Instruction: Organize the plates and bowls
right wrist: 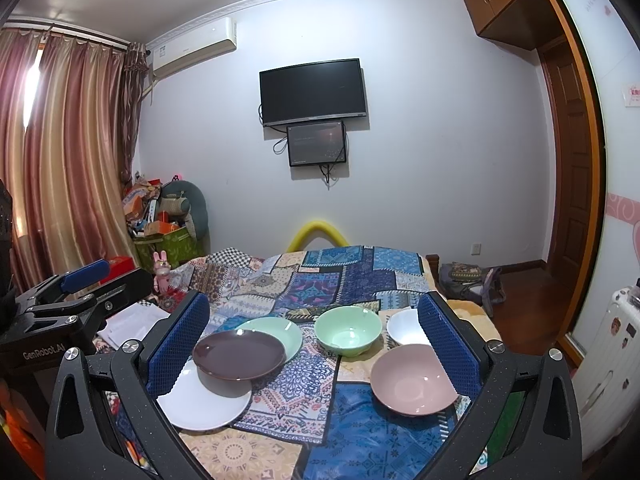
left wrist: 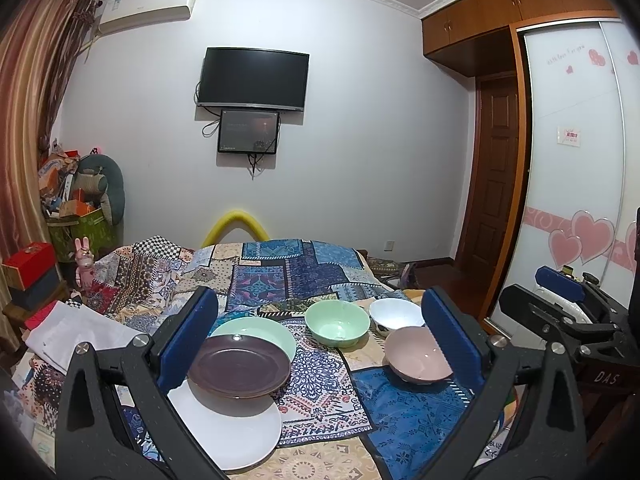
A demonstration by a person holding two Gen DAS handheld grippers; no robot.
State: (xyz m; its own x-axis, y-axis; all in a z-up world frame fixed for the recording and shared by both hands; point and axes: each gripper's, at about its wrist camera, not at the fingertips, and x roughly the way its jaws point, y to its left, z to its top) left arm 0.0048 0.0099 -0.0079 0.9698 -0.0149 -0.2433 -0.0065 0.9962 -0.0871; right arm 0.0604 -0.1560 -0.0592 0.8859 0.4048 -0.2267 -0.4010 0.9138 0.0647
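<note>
Six pieces of crockery lie on a bed spread with a patchwork cloth (right wrist: 352,276) of blue, beige and floral squares: three plates and three bowls. The plates overlap in a loose stack on the left side: a flat round white plate (right wrist: 204,404) lowest and nearest, a dark purple-brown round plate (right wrist: 239,354) resting on it, and a pale mint-green plate (right wrist: 280,330) behind, its near edge under the dark one. The bowls sit apart on the right: a mint-green bowl (right wrist: 347,335) near the middle, a white bowl (right wrist: 406,330) farther right that seems to carry dark spots on its outside in the left view, and a dusty pink bowl (right wrist: 414,380) nearest the camera. Both claws hang above the near end of the bed, holding nothing. The left claw (left wrist: 320,340) stands wide, its blue pads framing the plates and the pink bowl; the right claw (right wrist: 316,344) is spread just as wide, one pad over the white plate's edge, the other over the pink bowl's rim. Each claw shows at the margin of the other's view.
</note>
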